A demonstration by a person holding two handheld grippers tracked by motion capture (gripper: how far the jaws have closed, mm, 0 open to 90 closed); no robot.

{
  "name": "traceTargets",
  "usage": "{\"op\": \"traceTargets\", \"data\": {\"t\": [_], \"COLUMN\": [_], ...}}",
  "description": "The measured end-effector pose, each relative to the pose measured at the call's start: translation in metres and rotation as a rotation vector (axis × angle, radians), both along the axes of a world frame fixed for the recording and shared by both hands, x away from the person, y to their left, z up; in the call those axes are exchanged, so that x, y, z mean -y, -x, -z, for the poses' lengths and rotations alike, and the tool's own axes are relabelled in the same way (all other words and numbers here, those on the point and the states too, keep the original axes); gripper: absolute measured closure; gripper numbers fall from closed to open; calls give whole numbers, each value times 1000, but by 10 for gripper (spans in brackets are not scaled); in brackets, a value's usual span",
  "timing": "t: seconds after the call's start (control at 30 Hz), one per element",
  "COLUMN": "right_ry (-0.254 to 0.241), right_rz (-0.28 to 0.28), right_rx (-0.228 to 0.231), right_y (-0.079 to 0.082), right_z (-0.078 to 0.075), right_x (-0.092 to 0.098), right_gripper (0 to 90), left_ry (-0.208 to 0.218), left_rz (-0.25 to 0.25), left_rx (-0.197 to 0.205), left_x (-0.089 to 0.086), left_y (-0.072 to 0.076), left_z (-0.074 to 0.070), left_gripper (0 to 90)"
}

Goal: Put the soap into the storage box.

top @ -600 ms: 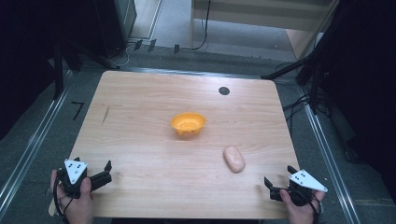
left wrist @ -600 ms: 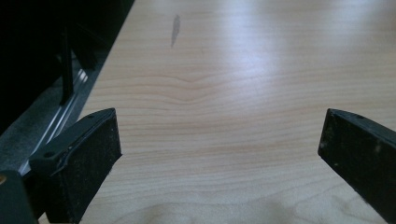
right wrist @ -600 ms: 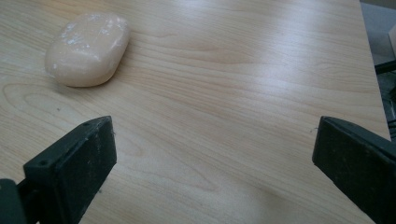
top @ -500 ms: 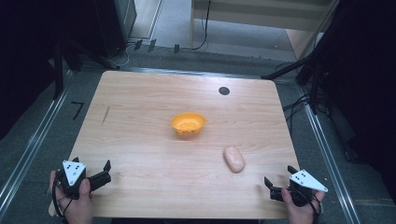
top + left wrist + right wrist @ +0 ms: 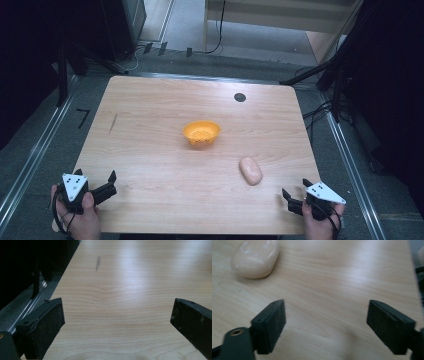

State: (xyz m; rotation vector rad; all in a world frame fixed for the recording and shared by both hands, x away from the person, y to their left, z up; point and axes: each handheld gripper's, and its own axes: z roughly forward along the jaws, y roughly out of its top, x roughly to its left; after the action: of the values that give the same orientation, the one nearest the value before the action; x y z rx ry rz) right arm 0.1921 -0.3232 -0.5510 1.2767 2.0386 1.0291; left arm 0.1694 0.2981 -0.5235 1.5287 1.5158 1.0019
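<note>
Right now both tools sit at the near edge of the worktop (image 5: 150,100), nothing gripped. Left tool (image 5: 109,184) at the near-left corner, jaws spread wide, bare wood between them in the left gripper view. Right tool (image 5: 294,196) at the near-right corner, jaws also wide apart. Nearest thing to it is the pale pink soap-like bar (image 5: 250,170), lying flat on the worktop ahead and to the left of my right tool, well apart from the orange bowl (image 5: 201,133) in the middle. In the right gripper view the bar (image 5: 255,258) sits top-left, off the line between the jaws, so I'd judge the step in hand is the approach to it. To do it well: swing the right tool left until the bar is centred between the jaws, keep them fully open on the way in, come in low over the wood. The bar lies at a slant, so I'd turn the wrist to close across its short width, not its length. It looks rounded and glossy, probably slippery: grip at the mid-line, close slowly, no lift until both jaws bear. Left tool can stay parked where it is.
</note>
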Motion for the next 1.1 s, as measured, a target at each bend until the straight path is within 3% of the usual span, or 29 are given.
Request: {"op": "traceTargets", "data": {"t": [0.13, 0.33, 0.6, 0.83, 1.1], "right_ry": [55, 76, 95, 114, 133], "right_rz": [-35, -57, -33, -12, -29], "right_rx": [-56, -112, -214, -255, -290], "right_y": [-7, -18, -36, -43, -51], "right_z": [-5, -13, -23, -28, -36], "right_x": [-13, -23, -30, -30, -38], "right_gripper": [189, 191, 193, 193, 193], "left_ry": [-17, -29, -32, -37, -39], "left_rz": [26, 22, 28, 31, 35], "left_rx": [11, 12, 11, 4, 6], "left_x": [2, 4, 4, 4, 4], "left_y": [1, 1, 1, 1, 1], "left_z": [0, 0, 0, 0, 0], "left_gripper": [0, 0, 0, 0, 0]}}
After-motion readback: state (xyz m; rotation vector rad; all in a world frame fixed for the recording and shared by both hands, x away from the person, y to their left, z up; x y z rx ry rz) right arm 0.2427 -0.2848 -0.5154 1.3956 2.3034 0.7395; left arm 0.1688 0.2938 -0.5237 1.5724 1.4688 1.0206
